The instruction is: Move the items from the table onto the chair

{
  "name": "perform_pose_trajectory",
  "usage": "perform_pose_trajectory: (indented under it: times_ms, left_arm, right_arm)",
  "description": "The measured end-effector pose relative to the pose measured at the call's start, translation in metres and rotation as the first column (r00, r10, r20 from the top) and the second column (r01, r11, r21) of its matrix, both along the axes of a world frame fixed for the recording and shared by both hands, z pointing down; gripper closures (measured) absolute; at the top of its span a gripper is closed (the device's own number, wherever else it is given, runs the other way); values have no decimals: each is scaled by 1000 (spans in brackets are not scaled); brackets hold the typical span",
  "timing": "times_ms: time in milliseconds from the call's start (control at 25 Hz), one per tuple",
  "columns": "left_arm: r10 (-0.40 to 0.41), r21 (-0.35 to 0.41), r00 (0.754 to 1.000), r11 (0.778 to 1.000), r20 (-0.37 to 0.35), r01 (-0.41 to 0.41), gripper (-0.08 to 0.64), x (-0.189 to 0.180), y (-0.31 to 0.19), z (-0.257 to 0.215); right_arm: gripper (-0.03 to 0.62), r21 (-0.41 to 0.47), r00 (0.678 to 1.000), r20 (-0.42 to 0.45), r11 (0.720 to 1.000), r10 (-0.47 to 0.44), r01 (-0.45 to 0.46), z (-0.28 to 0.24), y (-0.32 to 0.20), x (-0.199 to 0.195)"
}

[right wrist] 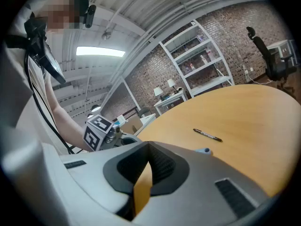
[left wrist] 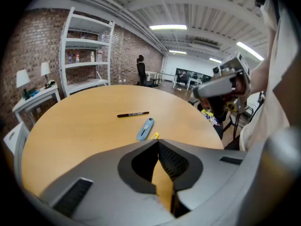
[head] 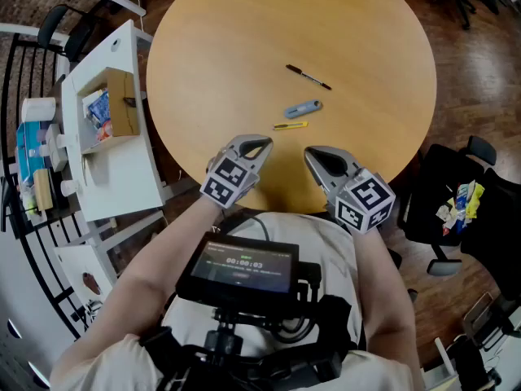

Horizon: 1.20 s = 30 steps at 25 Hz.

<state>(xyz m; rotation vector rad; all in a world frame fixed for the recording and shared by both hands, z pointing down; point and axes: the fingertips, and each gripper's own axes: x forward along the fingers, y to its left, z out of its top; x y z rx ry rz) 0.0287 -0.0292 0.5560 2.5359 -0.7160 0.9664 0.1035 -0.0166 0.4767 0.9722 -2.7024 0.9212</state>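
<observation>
A black marker pen point(head: 308, 77), a blue utility knife point(head: 302, 109) and a small yellow piece point(head: 290, 125) lie near one another in the middle of the round bench point(head: 236, 47). The left gripper point(head: 264, 142) and right gripper point(head: 313, 152) hover at its near edge, jaws together and empty. A black chair point(head: 431, 177) stands to the right.

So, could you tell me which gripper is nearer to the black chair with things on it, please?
The right one. The right gripper hangs over the near edge of the table, on the side of the chair; the left gripper is beside it, farther from the chair.
</observation>
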Motion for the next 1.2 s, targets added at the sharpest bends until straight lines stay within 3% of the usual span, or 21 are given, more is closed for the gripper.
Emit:
perform_pose_trajectory:
  times_ms: [160, 320, 520, 640, 800, 880, 960, 1080, 1200]
  left_arm:
    - [126, -8, 980, 992, 156, -127, 468, 16, -15, 31]
    - [239, -49, 927, 971, 288, -235, 425, 26, -25, 53]
    - [341, -103, 858, 939, 384, -327, 425, 27, -37, 80]
    - [380, -160, 831, 925, 406, -345, 425, 27, -38, 95]
    - [391, -203, 835, 920, 387, -336, 423, 29, -36, 100]
    - [393, -214, 835, 918, 385, -333, 494, 29, -34, 99]
    - [381, -221, 840, 922, 387, -317, 492, 26, -33, 98]
    - [339, -212, 862, 937, 376, -277, 492, 20, -32, 92]
    - [263, -187, 901, 960, 345, -209, 492, 7, -30, 78]
  right_arm:
    - [584, 0, 1000, 7, 1000, 11, -11, 5, -2, 16]
    - [584, -28, 998, 2, 998, 58, -58, 14, 6, 35]
    - [584, -50, 989, 34, 989, 144, -142, 18, 12, 55]
    - [584, -73, 978, 44, 977, 205, -201, 21, 15, 71]
    - [584, -98, 966, 46, 963, 256, -251, 24, 19, 88]
    - [584, -101, 963, 47, 960, 265, -259, 24, 17, 92]
    - [584, -96, 965, 46, 962, 259, -254, 22, 11, 92]
    - [584, -86, 969, 47, 968, 241, -236, 18, 4, 86]
    - [584, -76, 978, 47, 977, 204, -200, 15, -1, 74]
